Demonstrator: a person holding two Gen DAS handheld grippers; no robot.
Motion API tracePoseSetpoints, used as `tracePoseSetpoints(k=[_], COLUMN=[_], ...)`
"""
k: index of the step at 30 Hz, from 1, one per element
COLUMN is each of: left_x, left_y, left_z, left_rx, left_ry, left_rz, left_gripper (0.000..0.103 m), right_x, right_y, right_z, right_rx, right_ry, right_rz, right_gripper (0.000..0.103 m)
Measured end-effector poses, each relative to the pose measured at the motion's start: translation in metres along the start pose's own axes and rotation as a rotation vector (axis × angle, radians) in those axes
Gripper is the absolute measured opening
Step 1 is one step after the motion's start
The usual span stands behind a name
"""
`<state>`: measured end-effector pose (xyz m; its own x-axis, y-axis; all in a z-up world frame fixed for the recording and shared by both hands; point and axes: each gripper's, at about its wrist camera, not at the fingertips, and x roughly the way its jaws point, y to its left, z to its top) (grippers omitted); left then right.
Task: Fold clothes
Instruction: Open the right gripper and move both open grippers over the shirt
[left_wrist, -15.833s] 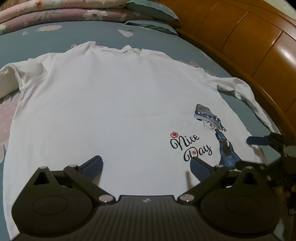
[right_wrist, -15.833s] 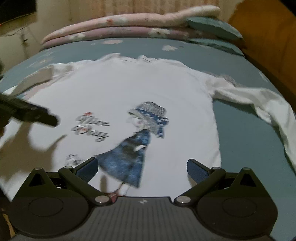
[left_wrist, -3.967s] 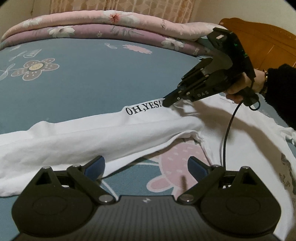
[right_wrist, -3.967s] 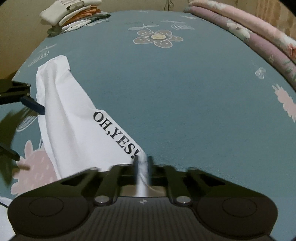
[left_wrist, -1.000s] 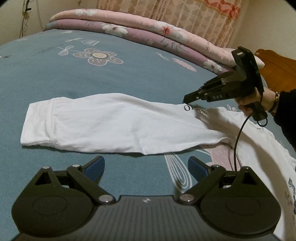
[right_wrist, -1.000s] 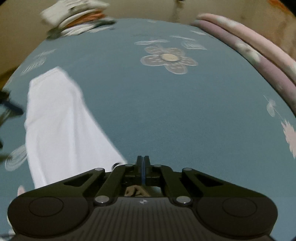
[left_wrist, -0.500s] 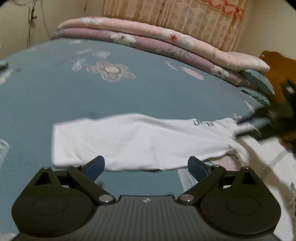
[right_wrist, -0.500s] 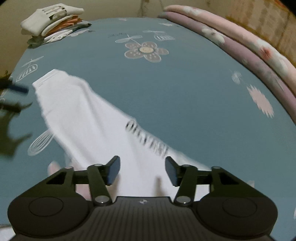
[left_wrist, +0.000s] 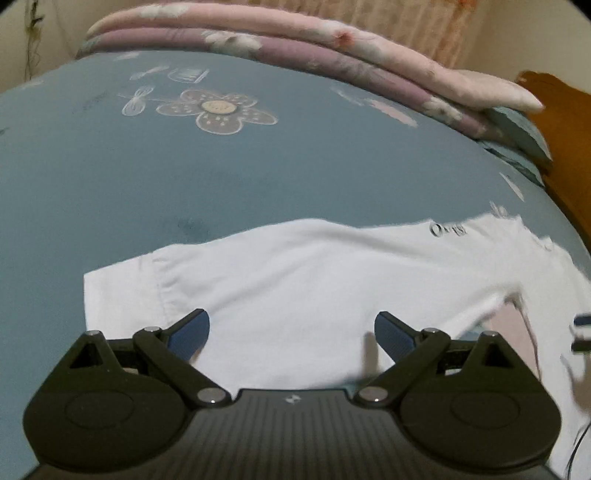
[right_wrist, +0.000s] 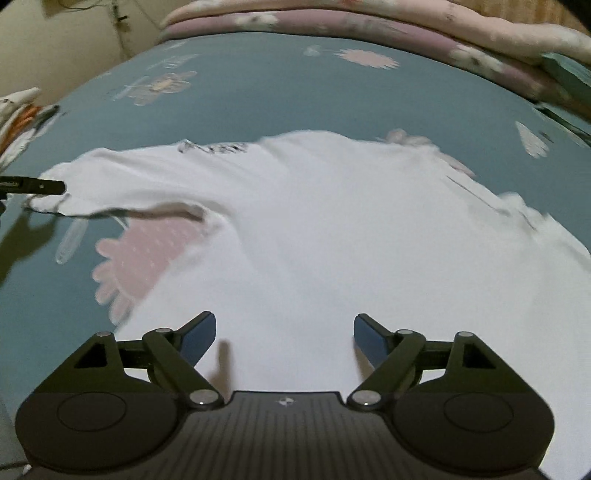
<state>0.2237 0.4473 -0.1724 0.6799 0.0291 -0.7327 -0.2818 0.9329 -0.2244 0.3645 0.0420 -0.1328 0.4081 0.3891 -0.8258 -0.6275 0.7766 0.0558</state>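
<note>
Since one second ago the right gripper (right_wrist: 284, 332) has let go: its two fingers were pressed together, and now they stand wide apart, with nothing between them. It has also turned, so that it now looks over the body of the white shirt (right_wrist: 332, 229) and no longer along the sleeve. The left gripper (left_wrist: 291, 332) has come nearer to the sleeve (left_wrist: 295, 277); its fingers are spread apart as before and grasp nothing.

The shirt lies flat on the blue bedsheet (left_wrist: 110, 177). The sleeve is stretched out straight to the side of the shirt's body, with its cuff end (left_wrist: 122, 288) just in front of the left gripper's left finger. Black printed letters (left_wrist: 447, 229) are on the sleeve close to the shoulder, but they are too blurred to read.

In the right wrist view, one finger of the left gripper shows near the far end of the sleeve. Beside the shirt, under the armpit, a pink flower print (right_wrist: 144, 254) of the sheet is visible. Beyond the shirt, rolled pink and purple quilts (left_wrist: 332, 55) lie along the far edge of the bed.
</note>
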Motion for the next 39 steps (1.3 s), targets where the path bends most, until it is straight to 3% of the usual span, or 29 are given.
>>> tracePoseSetpoints(k=[5, 7, 10, 15, 20, 25, 29, 32, 37, 39], left_x=[-0.017, -0.021, -0.026, -0.013, 0.029, 0.058, 0.067, 0.051, 0.029, 0.034], left_y=[-0.010, -0.017, -0.033, -0.055, -0.075, -0.089, -0.085, -0.095, -0.158, -0.178], left_z=[-0.018, -0.016, -0.001, 0.034, 0.051, 0.051, 0.062, 0.067, 0.048, 0.039], left_rx=[0.093, 0.120, 0.170, 0.141, 0.105, 0.161, 0.151, 0.117, 0.254, 0.295], left_ry=[0.054, 0.087, 0.090, 0.032, 0.064, 0.067, 0.052, 0.028, 0.000, 0.018], left_rz=[0.042, 0.064, 0.075, -0.049, -0.092, 0.005, 0.147, 0.053, -0.280, -0.363], left_gripper=[0.096, 0.096, 0.096, 0.096, 0.096, 0.096, 0.096, 0.096, 0.096, 0.097], right_x=[0.006, 0.010, 0.012, 0.013, 0.013, 0.012, 0.012, 0.012, 0.012, 0.012], right_y=[0.001, 0.004, 0.004, 0.002, 0.005, 0.004, 0.003, 0.002, 0.003, 0.004], right_z=[-0.020, -0.026, -0.028, -0.030, -0.031, -0.034, -0.036, -0.038, -0.041, -0.042], right_rx=[-0.020, -0.023, -0.006, 0.009, 0.016, 0.014, 0.013, 0.011, 0.012, 0.011], right_ry=[0.026, 0.022, 0.007, -0.009, -0.017, -0.035, -0.051, -0.060, -0.084, -0.090], right_rz=[-0.073, -0.086, -0.090, -0.096, -0.113, -0.111, -0.110, -0.109, -0.114, -0.115], right_gripper=[0.097, 0.103, 0.103, 0.103, 0.103, 0.103, 0.103, 0.103, 0.103, 0.103])
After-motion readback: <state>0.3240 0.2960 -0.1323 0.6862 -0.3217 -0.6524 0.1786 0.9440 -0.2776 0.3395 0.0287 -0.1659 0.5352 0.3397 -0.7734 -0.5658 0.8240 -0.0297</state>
